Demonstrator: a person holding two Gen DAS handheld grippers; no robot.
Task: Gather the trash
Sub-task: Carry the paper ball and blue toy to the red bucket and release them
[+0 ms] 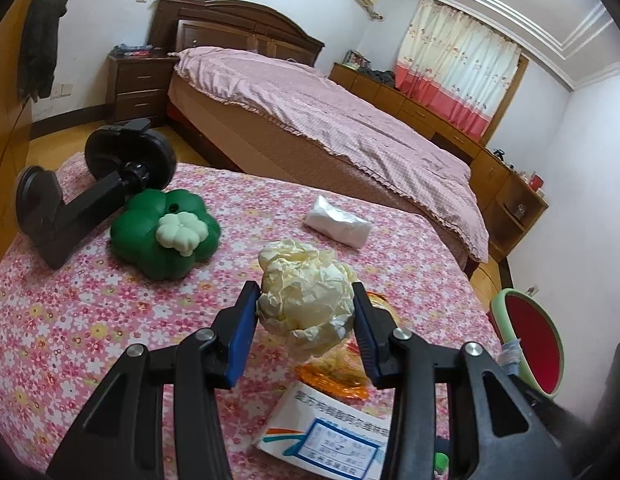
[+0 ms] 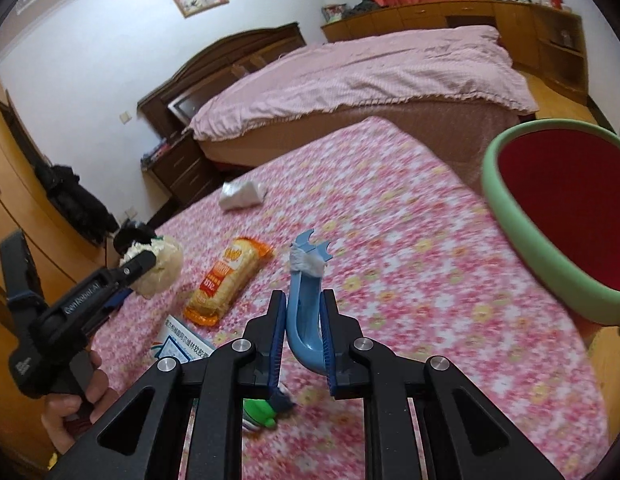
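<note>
Left wrist view: left tool (image 1: 306, 300) is clamped on a crumpled yellowish paper ball (image 1: 306, 292), lifted above the floral table (image 1: 70, 320). Right wrist view: right tool (image 2: 304, 328) pinches a curved blue plastic piece (image 2: 306, 320), with the green-rimmed red bin (image 2: 550, 216) off to the right.

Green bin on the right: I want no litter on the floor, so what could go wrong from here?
The right gripper pinches the blue plastic piece low, so it may swing and miss the green bin. The crumpled paper ball in the left gripper could slip out.
</note>
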